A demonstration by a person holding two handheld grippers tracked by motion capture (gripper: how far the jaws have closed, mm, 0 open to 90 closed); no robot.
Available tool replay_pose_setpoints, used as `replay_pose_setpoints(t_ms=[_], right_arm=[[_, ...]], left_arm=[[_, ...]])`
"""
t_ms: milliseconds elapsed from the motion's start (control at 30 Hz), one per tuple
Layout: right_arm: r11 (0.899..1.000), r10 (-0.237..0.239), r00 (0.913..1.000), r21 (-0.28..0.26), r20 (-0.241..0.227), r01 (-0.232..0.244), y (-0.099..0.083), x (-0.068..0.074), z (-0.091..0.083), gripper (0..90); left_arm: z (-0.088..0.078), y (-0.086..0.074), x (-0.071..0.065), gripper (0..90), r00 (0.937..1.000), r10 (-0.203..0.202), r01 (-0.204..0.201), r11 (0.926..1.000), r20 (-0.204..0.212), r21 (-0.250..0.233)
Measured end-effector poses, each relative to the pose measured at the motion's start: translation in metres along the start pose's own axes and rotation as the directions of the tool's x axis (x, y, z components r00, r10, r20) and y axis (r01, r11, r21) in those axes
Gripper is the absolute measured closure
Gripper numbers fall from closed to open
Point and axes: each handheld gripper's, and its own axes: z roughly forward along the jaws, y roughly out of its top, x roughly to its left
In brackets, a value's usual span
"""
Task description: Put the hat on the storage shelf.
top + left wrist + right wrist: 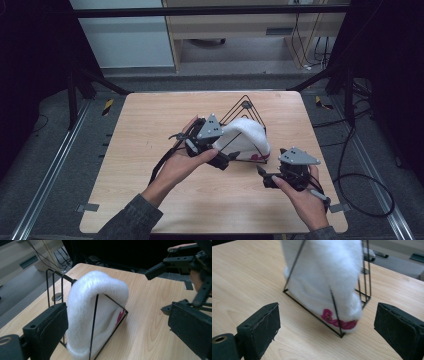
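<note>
Right claw (261, 172) nearest, jaws spread wide, empty, near-right of rack (246, 106). Left claw (231, 158) also spread, empty, beside white sock (248, 135) draped over rack at surface (150, 130) centre. Risk: light wire rack tips or slides if a claw snags wire instead of sock; fluffy fabric may catch on frame when pulled.

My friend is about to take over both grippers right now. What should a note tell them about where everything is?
Left hand-held gripper: open, holding nothing, right beside the fluffy white sock with pink print.
Right hand-held gripper: open, holding nothing, a little way off the sock's pink end.
The sock hangs draped over the black wire triangular rack, which stands on the light wooden table.
Done: both grippers are facing the sock.
Left: nothing is gripped yet; the sock probably needs grasping and lifting off the rack.
</note>
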Motion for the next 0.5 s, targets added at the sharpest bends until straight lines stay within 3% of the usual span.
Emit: replay_pose_setpoints(t_ms=[267, 500], right_arm=[[0.997, -0.069, 0.9975, -0.036, -0.019, 0.068, 0.013, 0.02, -0.006, 13.8], [0.993, -0.113, 0.9911, -0.033, -0.069, 0.111, 0.018, 0.045, -0.005, 13.6]], left_arm=[[-0.015, -0.013, 0.005, 2.3, 0.9998, -0.011, 0.01, 0.9999, -0.016, -0.01], [-0.042, -0.036, 0.012, 2.5, 0.9968, -0.026, 0.026, 0.9996, -0.076, 0.005]])
